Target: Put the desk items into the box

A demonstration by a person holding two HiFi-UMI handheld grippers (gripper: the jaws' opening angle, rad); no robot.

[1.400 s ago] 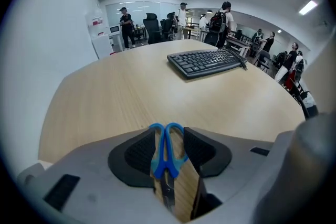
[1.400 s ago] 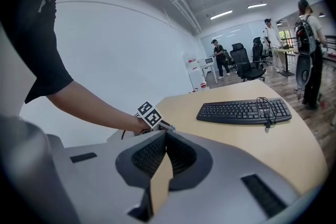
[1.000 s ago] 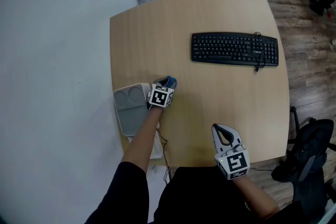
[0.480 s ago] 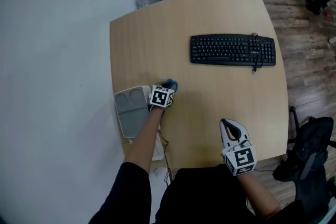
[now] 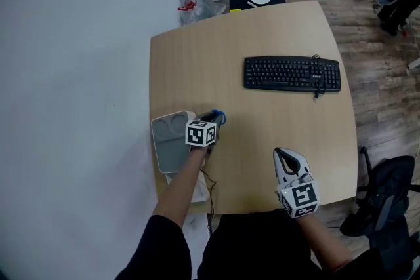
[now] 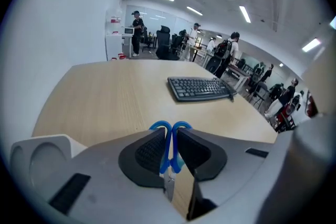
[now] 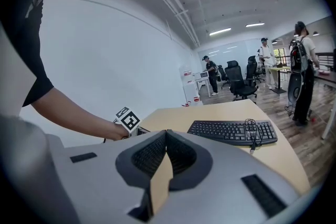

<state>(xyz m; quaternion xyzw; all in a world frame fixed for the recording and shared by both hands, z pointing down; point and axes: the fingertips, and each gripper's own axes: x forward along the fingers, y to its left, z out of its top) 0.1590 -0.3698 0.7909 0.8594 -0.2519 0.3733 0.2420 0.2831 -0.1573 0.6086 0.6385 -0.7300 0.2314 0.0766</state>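
One blue scissors (image 6: 170, 144) clamped between left gripper (image 6: 169, 132) fingers (image 6: 149, 152), just closed

The person is wearing a black top (image 5: 249, 247) with short sleeves (image 5: 157, 251). The left gripper (image 5: 213, 119) and the right gripper (image 5: 283, 155) are showing pale grey shells, black ribbed fingers (image 7: 149, 156) and a white cube (image 5: 201, 133) each, carrying black square markers.

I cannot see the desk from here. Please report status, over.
Left claw just closed on scissors. Right claw shut, empty. Keyboard on desk, not yet packed. Nothing seen in the way.
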